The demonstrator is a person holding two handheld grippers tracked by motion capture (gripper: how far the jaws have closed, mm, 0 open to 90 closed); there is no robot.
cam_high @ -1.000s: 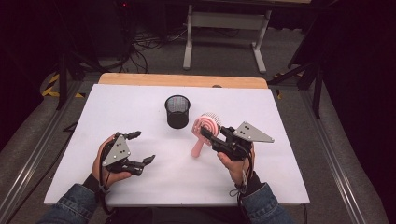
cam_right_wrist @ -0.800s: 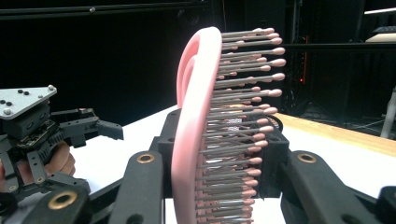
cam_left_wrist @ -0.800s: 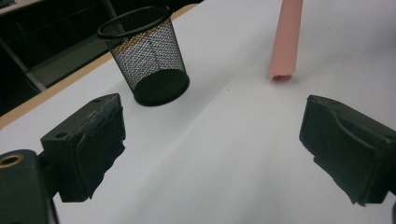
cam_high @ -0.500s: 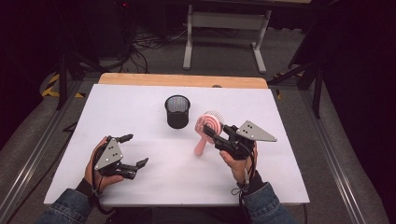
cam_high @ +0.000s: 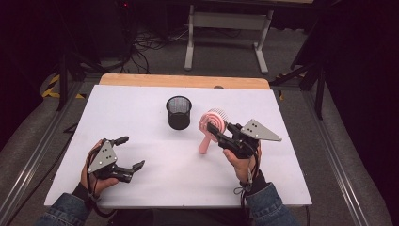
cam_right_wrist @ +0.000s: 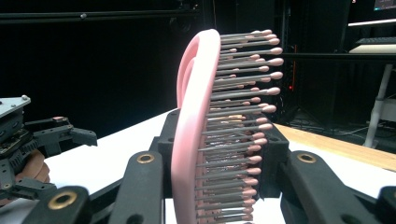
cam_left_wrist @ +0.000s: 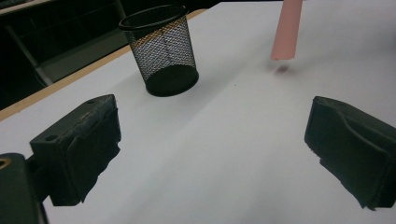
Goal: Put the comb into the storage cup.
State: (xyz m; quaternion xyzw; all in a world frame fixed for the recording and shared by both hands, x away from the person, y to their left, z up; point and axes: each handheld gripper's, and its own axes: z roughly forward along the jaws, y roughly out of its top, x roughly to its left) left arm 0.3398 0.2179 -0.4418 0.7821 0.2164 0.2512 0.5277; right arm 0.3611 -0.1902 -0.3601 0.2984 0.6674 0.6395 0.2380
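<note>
Since the earlier frame the left gripper has moved back toward the near left edge of the white table, and the pink hairbrush has been lifted a little by the right gripper. Its jaws are clamped on the brush head, with the handle hanging just above the table, right of the black mesh cup. Left jaws stand wide apart, holding nothing

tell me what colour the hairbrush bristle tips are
Pink, on grey pins; the hairbrush shows best in the right gripper view.
</note>
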